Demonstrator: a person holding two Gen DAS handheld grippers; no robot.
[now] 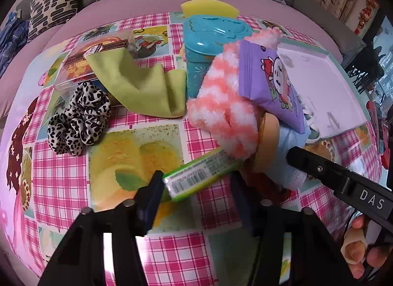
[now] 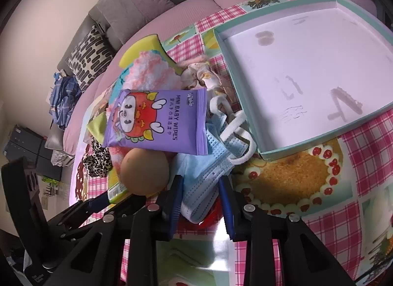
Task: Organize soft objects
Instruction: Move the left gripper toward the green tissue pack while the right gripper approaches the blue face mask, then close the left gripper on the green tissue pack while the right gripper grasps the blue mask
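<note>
You are holding the left gripper [image 1: 196,182] partly open around the near end of the green packet [image 1: 196,175] on the checked cloth [image 1: 61,180]; the left finger [image 1: 153,185] is touching it, the right one is standing clear. You are pinching the right gripper [image 2: 200,195] narrowly on the folded blue face mask [image 2: 203,173], both blue pads against it. You are angling both tools steeply down, with your right hand [image 1: 363,249] gripping its handle; the mask is lying just beside the empty tray [image 2: 235,64], under the purple wipes pack [image 2: 157,119].
</note>
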